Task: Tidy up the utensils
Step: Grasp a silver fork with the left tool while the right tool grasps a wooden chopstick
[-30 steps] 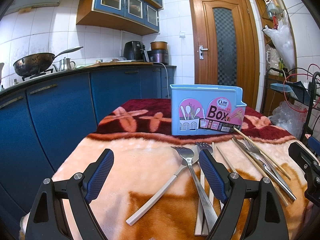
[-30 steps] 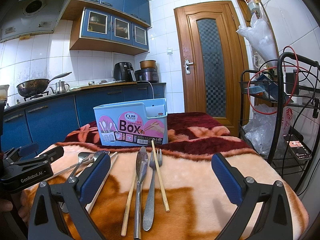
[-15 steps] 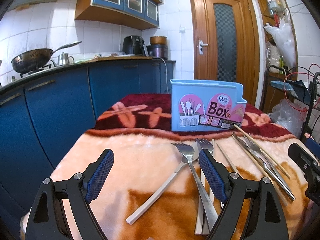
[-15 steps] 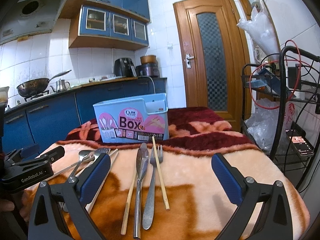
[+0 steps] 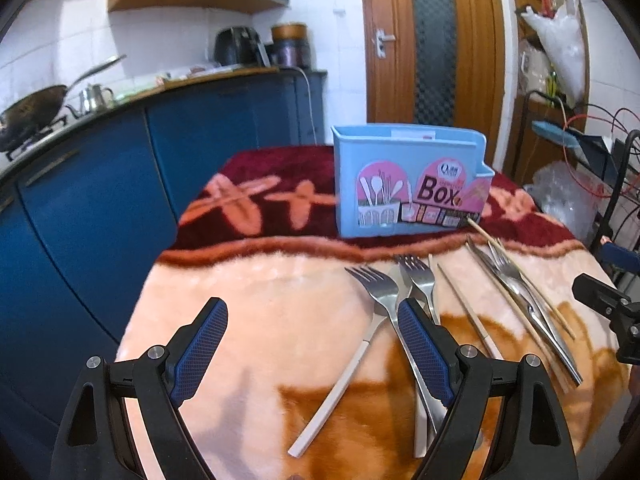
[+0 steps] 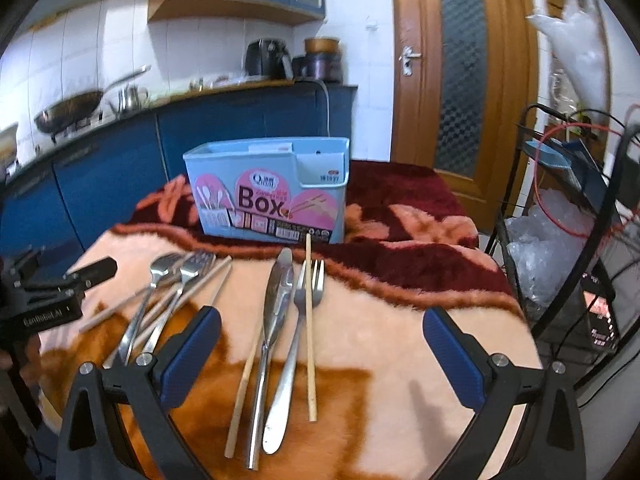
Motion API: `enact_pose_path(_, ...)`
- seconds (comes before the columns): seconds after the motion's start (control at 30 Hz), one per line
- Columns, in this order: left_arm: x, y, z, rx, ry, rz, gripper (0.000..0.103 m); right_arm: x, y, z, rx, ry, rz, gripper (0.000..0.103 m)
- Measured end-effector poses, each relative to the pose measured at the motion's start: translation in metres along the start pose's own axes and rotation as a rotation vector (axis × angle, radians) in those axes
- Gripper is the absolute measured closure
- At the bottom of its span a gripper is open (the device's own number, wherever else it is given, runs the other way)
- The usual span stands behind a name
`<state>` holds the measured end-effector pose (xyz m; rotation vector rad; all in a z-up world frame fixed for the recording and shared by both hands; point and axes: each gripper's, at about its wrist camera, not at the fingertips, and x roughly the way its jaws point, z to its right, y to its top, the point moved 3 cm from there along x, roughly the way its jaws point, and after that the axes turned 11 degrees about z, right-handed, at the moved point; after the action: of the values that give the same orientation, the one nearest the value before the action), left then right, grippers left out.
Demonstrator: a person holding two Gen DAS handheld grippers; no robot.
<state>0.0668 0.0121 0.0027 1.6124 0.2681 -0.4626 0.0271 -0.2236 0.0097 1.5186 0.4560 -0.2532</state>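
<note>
I have both grippers above the blanket-covered surface [image 5: 248, 320], each with its blue pads spread wide and holding nothing. My left gripper [image 5: 312, 354] sits in the lower middle of its frame, with a white-handled fork [image 5: 374, 292] lying between its fingers and a second fork [image 5: 418, 276] beside it. My right gripper [image 6: 320, 358] frames a knife [image 6: 278, 292], a fork [image 6: 306, 300] and two wooden chopsticks [image 6: 309, 320] at centre. The light blue utensil box [image 6: 268, 196] stands upright past the cutlery, in the middle of both views.
</note>
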Motion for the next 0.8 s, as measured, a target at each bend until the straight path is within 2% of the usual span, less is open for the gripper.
enact_pose_path(0.17, 0.014, 0.002, 0.005, -0.008, -0.047, -0.077, 0.016, 0.016, 0.006, 0.003, -0.009, 0.02, -0.129, 0.002)
enact_pose_path(0.23, 0.02, 0.001, 0.008, -0.01, -0.054, -0.103, 0.02, 0.023, 0.007, 0.004, -0.022, 0.015, -0.168, 0.008)
enact_pose_path(0.3, 0.026, 0.002, 0.012, -0.006, -0.076, -0.129, 0.025, 0.03, 0.009, 0.004, -0.029, 0.014, -0.214, 0.01)
enact_pose_path(0.37, 0.031, 0.002, 0.014, -0.014, -0.104, -0.157, 0.029, 0.038, 0.009, 0.007, -0.022, 0.022, -0.265, 0.017)
enact_pose_path(0.53, 0.046, 0.004, 0.019, -0.046, -0.182, -0.229, 0.053, 0.056, 0.009, 0.004, -0.035, 0.057, -0.351, 0.043)
enact_pose_path(0.67, 0.056, 0.005, 0.019, -0.084, -0.224, -0.277, 0.065, 0.069, 0.012, -0.001, -0.038, 0.093, -0.405, 0.05)
enact_pose_path(0.8, 0.064, 0.004, 0.02, -0.126, -0.273, -0.318, 0.066, 0.083, 0.013, 0.0, -0.029, 0.08, -0.45, 0.051)
